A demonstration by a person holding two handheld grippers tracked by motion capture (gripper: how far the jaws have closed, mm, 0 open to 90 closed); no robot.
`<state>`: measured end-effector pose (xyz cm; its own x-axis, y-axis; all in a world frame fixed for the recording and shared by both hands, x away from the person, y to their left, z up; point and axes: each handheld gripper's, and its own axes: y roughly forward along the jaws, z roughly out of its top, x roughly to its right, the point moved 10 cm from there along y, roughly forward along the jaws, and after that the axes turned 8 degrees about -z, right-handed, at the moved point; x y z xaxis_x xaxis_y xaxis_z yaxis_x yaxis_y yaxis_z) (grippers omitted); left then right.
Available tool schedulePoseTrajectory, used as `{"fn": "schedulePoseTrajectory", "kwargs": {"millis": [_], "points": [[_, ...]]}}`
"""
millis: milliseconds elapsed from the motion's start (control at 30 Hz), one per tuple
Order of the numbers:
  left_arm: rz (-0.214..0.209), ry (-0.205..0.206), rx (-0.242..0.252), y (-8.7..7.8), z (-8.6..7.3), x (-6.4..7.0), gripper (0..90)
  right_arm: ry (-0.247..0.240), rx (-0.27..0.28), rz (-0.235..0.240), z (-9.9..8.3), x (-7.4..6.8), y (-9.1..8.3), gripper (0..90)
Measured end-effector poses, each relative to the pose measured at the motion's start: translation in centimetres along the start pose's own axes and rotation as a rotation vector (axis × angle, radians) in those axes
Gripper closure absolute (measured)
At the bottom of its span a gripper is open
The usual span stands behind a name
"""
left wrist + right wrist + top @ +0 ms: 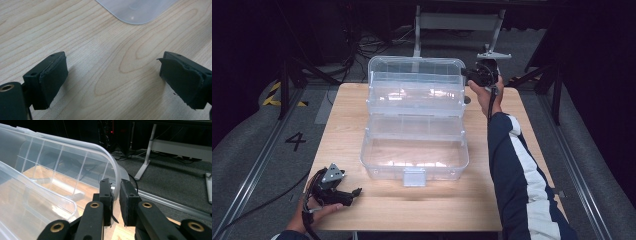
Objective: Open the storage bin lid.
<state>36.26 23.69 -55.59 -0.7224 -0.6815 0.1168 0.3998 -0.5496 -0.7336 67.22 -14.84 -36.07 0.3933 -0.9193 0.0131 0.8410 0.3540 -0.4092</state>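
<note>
Wooden surface (492, 200) under studio lights: clear box (414, 150) at centre, lid (414, 70) pinched at two o'clock by right gripper (115, 195), seemingly for closing; left gripper (112, 77) at seven o'clock, fingers (53, 75) spread, empty.

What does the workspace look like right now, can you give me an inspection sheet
Surface: wooden table, bare around the box.
Job's things: clear plastic organizer box, open; its lid stands raised at the far side.
Clutter: nothing seen.
Grippers: left gripper rests on the table near the front left corner, jaws wide apart, holding nothing; right gripper has its jaws closed on the lid's rim.
Cables: one trails from each gripper; more lie on the floor beyond.
Surroundings: dark room, grey floor, floor number 4.
</note>
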Motion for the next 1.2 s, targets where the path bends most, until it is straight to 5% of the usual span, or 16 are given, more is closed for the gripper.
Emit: {"fn": "schedulePoseTrajectory", "kwargs": {"millis": [800, 1200], "points": [[0.003, 0.014, -0.011, -0.2, -0.1, -0.1, 8.8, 0.015, -0.062, -0.008, -0.9, 0.5, 2.3, 80.4], [0.004, 0.010, -0.005, -0.1, 0.0, -0.1, 8.4, 0.009, -0.134, -0.034, -2.0, 0.8, 4.3, 80.0]]}}
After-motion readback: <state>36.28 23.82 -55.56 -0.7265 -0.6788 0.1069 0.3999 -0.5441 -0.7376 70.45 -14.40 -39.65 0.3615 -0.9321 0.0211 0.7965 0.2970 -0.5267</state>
